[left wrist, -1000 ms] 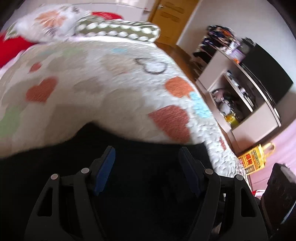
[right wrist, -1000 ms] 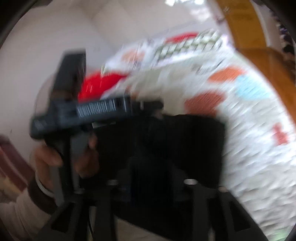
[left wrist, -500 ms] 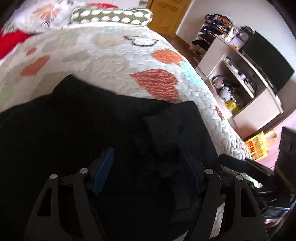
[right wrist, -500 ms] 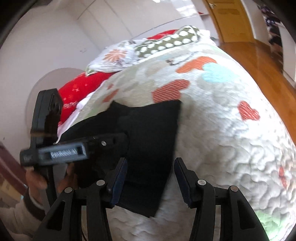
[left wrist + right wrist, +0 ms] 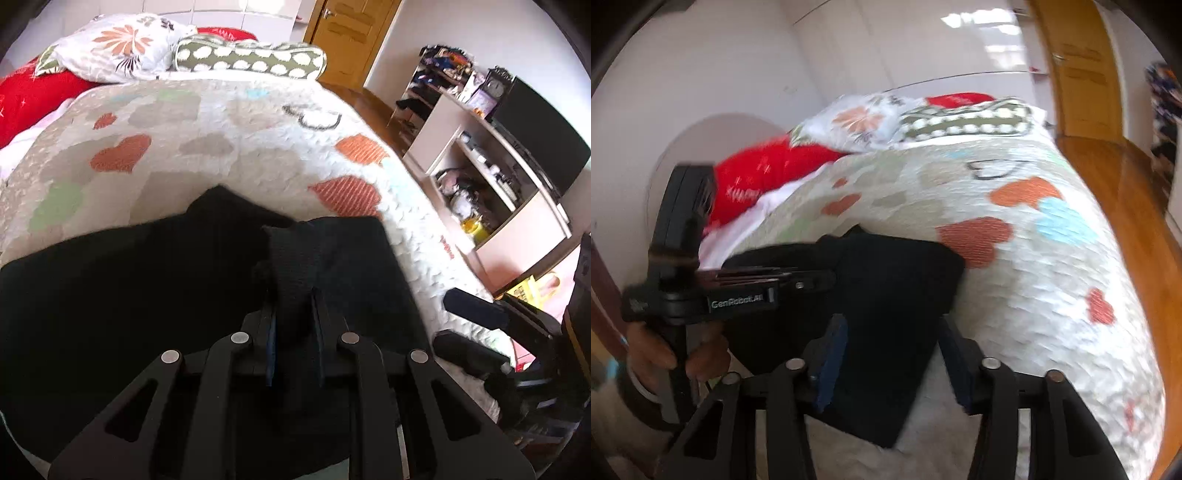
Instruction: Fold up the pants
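Left tongs (image 5: 293, 295) now pinched on black pants (image 5: 129, 295) fold; right tongs (image 5: 890, 354) closing astride pants corner.

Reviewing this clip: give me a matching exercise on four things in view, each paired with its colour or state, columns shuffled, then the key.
Things:
1. left gripper
2. right gripper
3. pants
4. door

States:
A. brown wood, beyond the bed
B. black, lying on the heart quilt
C. shut on a ridge of cloth
D. jaws closing, astride the cloth edge, not yet pinching

Pairs: 1-C, 2-D, 3-B, 4-A
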`<action>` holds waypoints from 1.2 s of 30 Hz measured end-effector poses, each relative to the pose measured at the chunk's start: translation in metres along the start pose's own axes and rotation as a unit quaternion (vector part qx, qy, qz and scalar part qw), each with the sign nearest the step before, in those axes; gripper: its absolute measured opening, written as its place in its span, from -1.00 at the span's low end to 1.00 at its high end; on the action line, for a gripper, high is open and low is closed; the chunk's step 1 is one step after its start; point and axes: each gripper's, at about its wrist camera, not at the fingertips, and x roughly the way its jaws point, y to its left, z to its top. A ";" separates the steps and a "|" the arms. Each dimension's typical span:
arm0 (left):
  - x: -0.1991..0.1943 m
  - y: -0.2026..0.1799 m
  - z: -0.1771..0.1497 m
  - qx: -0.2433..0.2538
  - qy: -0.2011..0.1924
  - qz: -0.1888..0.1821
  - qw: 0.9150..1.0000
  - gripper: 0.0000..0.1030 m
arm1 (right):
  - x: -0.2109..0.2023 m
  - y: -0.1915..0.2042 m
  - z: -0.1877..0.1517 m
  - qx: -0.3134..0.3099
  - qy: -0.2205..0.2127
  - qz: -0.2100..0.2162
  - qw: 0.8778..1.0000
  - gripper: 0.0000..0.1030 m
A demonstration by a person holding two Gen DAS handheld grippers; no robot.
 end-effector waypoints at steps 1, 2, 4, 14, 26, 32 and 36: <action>0.006 0.001 -0.003 -0.002 0.004 0.006 1.000 -0.71 | 0.009 0.006 0.000 -0.009 0.004 0.004 1.000 -0.16; 0.010 0.001 -0.006 -0.005 0.007 0.014 1.000 -0.71 | 0.018 0.010 -0.002 -0.018 0.011 0.003 1.000 -0.20; 0.013 0.006 -0.012 -0.015 0.008 0.020 1.000 -0.70 | 0.048 0.011 -0.007 -0.022 0.054 -0.023 0.998 -0.22; -0.012 0.014 -0.026 -0.023 -0.022 0.064 0.997 -0.16 | 0.034 0.017 -0.005 -0.025 0.051 -0.027 0.998 -0.22; -0.036 0.029 -0.047 -0.030 -0.044 0.118 0.992 -0.16 | 0.106 0.038 0.018 -0.053 0.078 -0.054 0.994 -0.22; -0.040 0.028 -0.050 -0.028 -0.053 0.127 0.990 -0.16 | 0.087 0.037 0.020 -0.045 0.076 -0.057 0.994 -0.22; -0.041 0.031 -0.052 -0.036 -0.054 0.126 0.990 -0.16 | 0.067 0.042 0.011 -0.051 0.070 -0.053 0.995 -0.22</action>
